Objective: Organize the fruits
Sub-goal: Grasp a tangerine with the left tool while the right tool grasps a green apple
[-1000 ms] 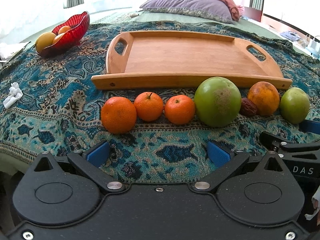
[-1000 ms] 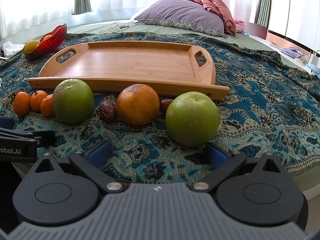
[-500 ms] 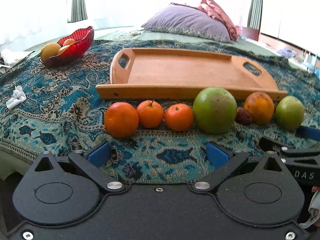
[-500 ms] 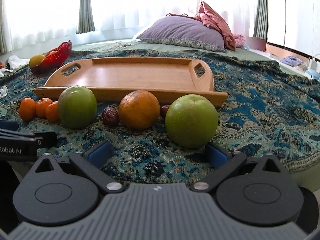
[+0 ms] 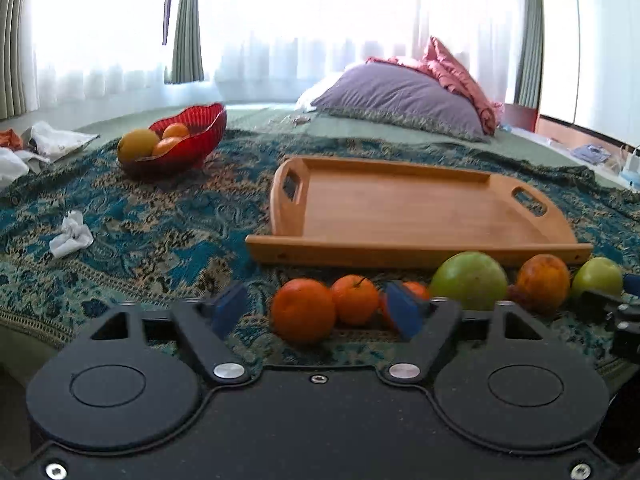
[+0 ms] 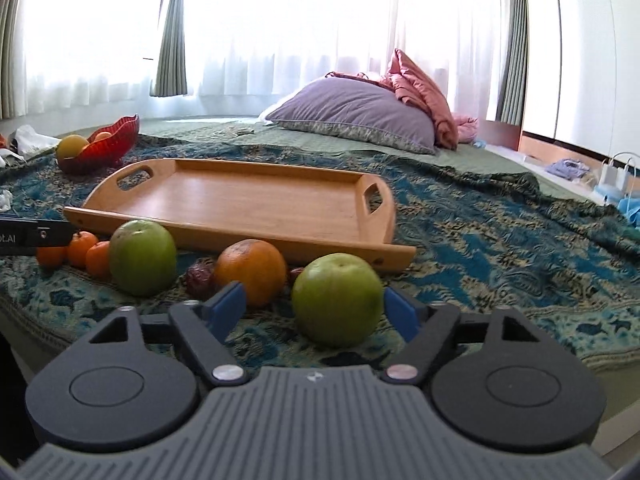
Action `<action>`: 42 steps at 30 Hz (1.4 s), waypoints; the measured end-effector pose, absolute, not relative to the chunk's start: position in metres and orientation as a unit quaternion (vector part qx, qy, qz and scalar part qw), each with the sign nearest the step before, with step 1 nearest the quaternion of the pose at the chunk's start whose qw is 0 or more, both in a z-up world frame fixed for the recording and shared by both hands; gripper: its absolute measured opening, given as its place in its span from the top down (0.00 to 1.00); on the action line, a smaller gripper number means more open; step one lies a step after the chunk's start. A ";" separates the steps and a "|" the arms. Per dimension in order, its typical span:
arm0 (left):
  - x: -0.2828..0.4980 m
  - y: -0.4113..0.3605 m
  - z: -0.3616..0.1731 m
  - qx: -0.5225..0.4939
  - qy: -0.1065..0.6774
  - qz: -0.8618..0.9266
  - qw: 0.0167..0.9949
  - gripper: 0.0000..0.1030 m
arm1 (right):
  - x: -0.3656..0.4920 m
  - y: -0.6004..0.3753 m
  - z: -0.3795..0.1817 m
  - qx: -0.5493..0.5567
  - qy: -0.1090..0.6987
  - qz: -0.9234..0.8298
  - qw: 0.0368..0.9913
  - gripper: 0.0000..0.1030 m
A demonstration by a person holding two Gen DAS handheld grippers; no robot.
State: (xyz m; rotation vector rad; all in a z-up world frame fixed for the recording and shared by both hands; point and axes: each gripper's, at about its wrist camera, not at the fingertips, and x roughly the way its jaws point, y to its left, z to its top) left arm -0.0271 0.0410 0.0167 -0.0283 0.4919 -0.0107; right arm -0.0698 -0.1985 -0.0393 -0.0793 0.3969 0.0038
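Observation:
A row of fruit lies on the patterned cloth in front of an empty wooden tray [image 5: 416, 216] [image 6: 248, 200]. From left: three small oranges, a large green fruit [image 5: 468, 280] [image 6: 142, 256], a dark date, a big orange [image 5: 543, 282] [image 6: 251, 270] and a green apple [image 5: 598, 278] [image 6: 337, 298]. My left gripper [image 5: 318, 310] is open, its fingers around the leftmost orange [image 5: 303, 309] and the middle orange [image 5: 355, 299]. My right gripper [image 6: 314, 308] is open with the green apple between its fingers.
A red bowl [image 5: 176, 148] [image 6: 100, 148] holding fruit stands at the back left. A crumpled tissue [image 5: 70, 234] lies on the cloth at left. A purple pillow [image 6: 356, 120] and pink bedding lie behind the tray. The cloth's front edge is just below the fruit.
Both grippers have dropped lower and moved forward to the fruit row. The left one now brackets the small oranges, the right one the green apple. The jaws stay open.

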 end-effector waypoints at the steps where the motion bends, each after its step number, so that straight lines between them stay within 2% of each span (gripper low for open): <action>1: -0.026 0.042 0.015 -0.016 0.249 -0.003 0.968 0.44 | -0.070 -0.200 -0.039 -0.039 0.197 -0.002 0.980 0.25; 3: -0.023 0.046 0.012 -0.023 0.258 0.004 0.966 0.53 | -0.069 -0.202 -0.040 -0.033 0.200 -0.012 0.979 0.31; 7: -0.023 0.052 0.007 -0.031 0.265 0.005 0.964 0.54 | -0.068 -0.208 -0.042 -0.024 0.206 -0.023 0.978 0.40; 17: -0.015 0.055 0.000 -0.059 0.278 0.000 0.959 0.53 | -0.062 -0.212 -0.046 -0.014 0.212 -0.014 0.977 0.40; 31: -0.006 0.058 -0.005 -0.085 0.285 -0.010 0.955 0.51 | -0.050 -0.217 -0.052 0.001 0.212 0.002 0.977 0.35; 42: -0.011 0.055 -0.004 -0.084 0.279 -0.017 0.957 0.57 | -0.047 -0.218 -0.056 0.003 0.216 0.003 0.976 0.35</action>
